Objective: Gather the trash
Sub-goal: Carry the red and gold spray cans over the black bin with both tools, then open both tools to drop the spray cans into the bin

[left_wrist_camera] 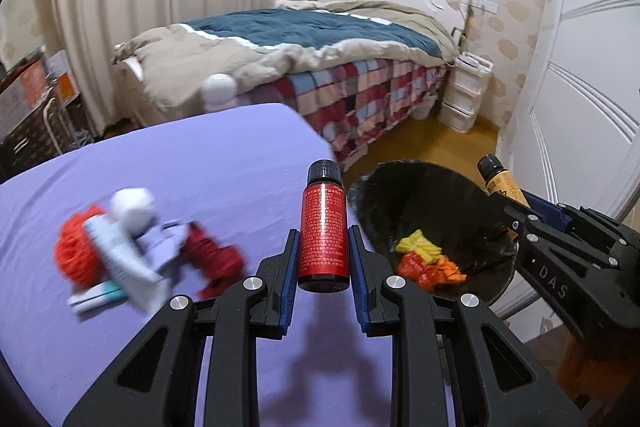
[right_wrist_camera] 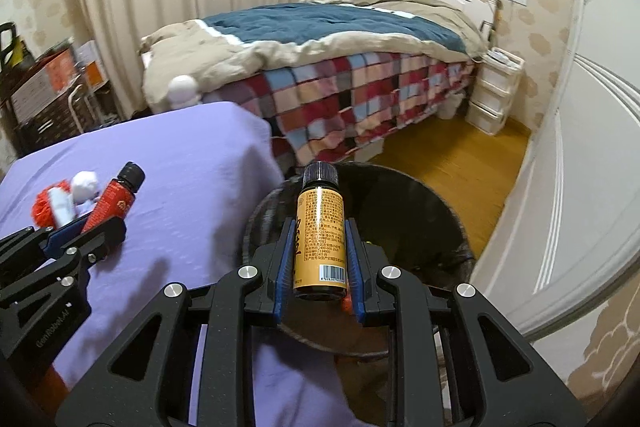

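Note:
My left gripper is shut on a small red bottle with a black cap, held above the right part of the purple-covered table. My right gripper is shut on a small yellow bottle with a black cap, over the black-lined trash bin. That bin shows to the right of the table in the left wrist view, with yellow and orange scraps at its bottom. The left wrist view also shows the right gripper with the yellow bottle at the bin's far rim.
A pile of trash lies on the table's left: orange mesh, a white tube, a white ball, red scraps. A bed with a checked cover stands behind, white drawers beside it, a white door at right. Boxes and a rack are at left.

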